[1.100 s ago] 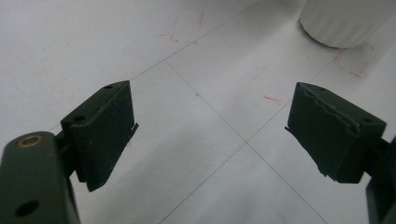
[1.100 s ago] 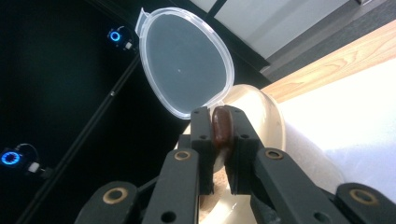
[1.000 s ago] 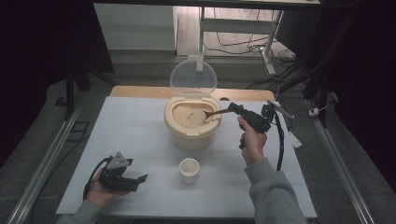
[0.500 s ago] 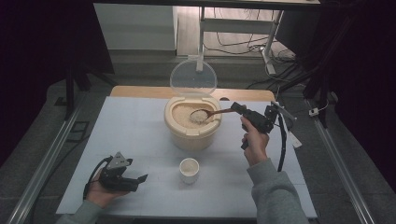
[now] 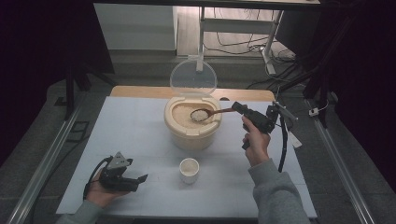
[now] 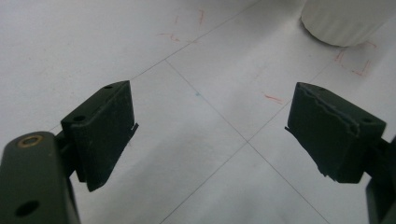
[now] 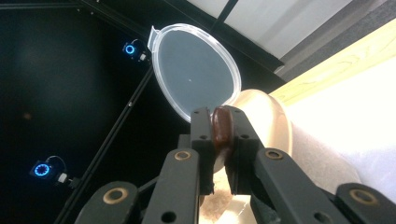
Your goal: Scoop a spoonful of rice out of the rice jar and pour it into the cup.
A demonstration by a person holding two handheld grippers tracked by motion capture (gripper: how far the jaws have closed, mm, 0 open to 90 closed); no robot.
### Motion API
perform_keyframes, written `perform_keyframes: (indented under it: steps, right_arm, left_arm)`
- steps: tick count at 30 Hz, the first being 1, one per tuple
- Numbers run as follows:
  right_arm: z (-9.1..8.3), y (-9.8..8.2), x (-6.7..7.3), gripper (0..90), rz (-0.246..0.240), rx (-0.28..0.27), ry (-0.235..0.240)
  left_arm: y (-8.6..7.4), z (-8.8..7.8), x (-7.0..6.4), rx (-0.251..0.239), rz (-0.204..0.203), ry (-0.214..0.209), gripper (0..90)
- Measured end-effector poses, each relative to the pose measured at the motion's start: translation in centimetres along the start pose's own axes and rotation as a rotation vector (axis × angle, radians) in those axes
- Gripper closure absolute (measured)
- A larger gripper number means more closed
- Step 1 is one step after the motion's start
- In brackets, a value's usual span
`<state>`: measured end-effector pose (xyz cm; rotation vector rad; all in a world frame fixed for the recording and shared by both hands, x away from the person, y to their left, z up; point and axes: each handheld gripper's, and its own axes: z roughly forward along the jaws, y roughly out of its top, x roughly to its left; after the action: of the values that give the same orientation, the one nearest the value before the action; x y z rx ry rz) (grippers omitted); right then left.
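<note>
A cream rice container [image 5: 191, 125] stands mid-table with its clear lid [image 5: 193, 78] hinged upright behind it. My right gripper [image 5: 239, 108] is shut on the handle of a wooden spoon [image 5: 205, 114], whose bowl holds a heap of rice just above the rice in the container. In the right gripper view the jaws pinch the brown spoon handle [image 7: 221, 127], with the lid [image 7: 196, 70] and the container rim [image 7: 266, 116] beyond. A small white cup [image 5: 189, 169] stands in front of the container. My left gripper [image 5: 139, 179] rests open on the table at the front left; its view shows the cup's base [image 6: 343, 21].
The white table mat [image 5: 135, 130] has thin lines and red marks [image 6: 273, 98]. A wooden strip [image 5: 140, 92] runs along the table's far edge. Metal rails [image 5: 46, 158] flank the table. A desk frame and cables [image 5: 233, 42] stand beyond.
My right gripper has lifted the spoon's bowl, loaded with rice, up out of the container's rice. The left gripper has stayed put.
</note>
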<state>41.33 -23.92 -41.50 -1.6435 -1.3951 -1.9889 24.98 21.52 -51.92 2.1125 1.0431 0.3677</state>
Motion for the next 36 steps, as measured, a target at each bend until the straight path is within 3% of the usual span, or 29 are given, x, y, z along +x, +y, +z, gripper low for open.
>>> perform_keyframes:
  steps: [23,36]
  right_arm:
    - [-1.2,-0.1,0.7,82.8,0.005,0.036,0.041]
    - [-2.2,-1.4,0.6,82.8,0.028,0.099,0.076]
  left_arm:
    - [0.0,0.1,0.0,0.003,0.001,-0.001,15.0]
    - [0.0,0.1,0.0,0.004,0.001,0.001,14.9]
